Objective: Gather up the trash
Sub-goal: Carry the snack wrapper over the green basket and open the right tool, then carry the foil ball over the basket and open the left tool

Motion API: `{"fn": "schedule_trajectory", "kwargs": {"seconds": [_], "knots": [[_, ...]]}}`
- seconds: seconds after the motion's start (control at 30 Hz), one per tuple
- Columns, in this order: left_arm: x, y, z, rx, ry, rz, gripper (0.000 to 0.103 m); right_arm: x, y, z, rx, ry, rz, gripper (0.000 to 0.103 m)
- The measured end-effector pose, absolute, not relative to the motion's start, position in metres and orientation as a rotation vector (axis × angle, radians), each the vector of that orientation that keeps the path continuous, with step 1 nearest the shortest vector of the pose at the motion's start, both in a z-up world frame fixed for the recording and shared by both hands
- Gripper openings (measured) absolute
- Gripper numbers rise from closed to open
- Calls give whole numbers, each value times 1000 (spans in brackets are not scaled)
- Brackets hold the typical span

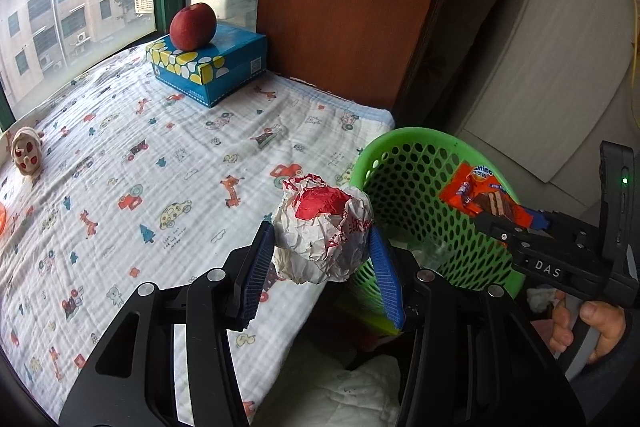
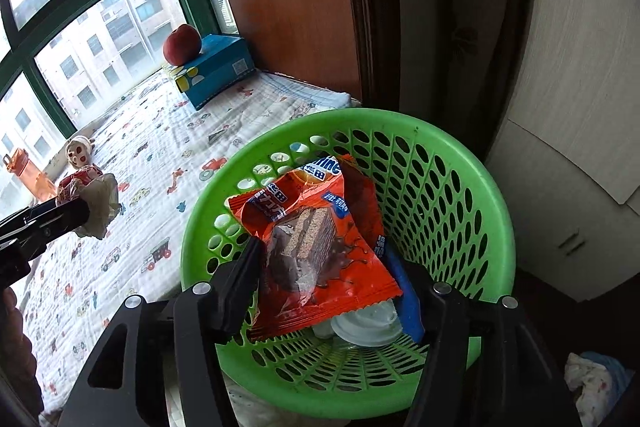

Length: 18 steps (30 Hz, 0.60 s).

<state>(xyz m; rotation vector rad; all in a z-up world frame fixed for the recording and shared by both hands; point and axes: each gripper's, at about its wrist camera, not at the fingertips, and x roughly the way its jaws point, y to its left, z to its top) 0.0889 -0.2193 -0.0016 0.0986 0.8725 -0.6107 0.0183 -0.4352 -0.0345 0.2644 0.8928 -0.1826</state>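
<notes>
The left gripper point(image 1: 322, 259) reaches up from the bottom centre of the left wrist view, tilted downward, and its two blue ribbed pads point(image 1: 258, 267) press on either side of a crumpled ball of white paper wrapper with red print point(image 1: 324, 231); it is clamped on that ball. The ball hangs over the near edge of the white quilted cloth printed with little cars and giraffes point(image 1: 160, 155), just left of the basket rim.

The right gripper point(image 2: 328, 267) enters from the bottom of the right wrist view, also angled down, above the mouth of the round green perforated plastic basket point(image 2: 460, 187). A flat orange snack packet showing a chocolate wafer point(image 2: 316, 239) sits between its jaws, and I cannot tell whether the pads press on it or stand just clear. In the left wrist view the same packet shows at centre right, above the basket, with a person's hand point(image 1: 588, 327) on the handle at lower right.

Inside the basket, below the packet, lies a white plastic lid-like piece point(image 2: 366, 327); the rest of the bottom is hidden.

In the upper left of both views, a red apple point(image 1: 193, 26) rests on a blue cardboard tissue box with yellow and white spots point(image 1: 212, 67) beside the window.
</notes>
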Motion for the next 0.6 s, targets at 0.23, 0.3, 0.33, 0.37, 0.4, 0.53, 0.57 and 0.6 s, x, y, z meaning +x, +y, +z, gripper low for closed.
{"fn": "schedule_trajectory", "kwargs": {"seconds": [0.23,0.3,0.33,0.37,0.4,0.53,0.57,0.6], "knots": [[86,-231,-2,112,875,-635,48,12,-445,-36,276,888,-216,64],[85,-235,-2,116,873,-643,48,11,-448,-35,279,887,-224,65],[84,-236,-2,117,873,-648,48,11,-449,-35,282,885,-226,65],[85,-238,-2,119,874,-652,48,9,-450,-34,283,882,-227,65],[84,-240,-2,121,874,-656,48,8,-451,-33,284,880,-229,65],[83,-247,-4,125,882,-671,48,0,-455,-30,285,870,-236,69],[83,-249,-4,125,885,-675,48,-2,-456,-30,285,868,-238,69],[83,-251,-5,125,887,-679,48,-2,-457,-30,287,867,-239,69]]}}
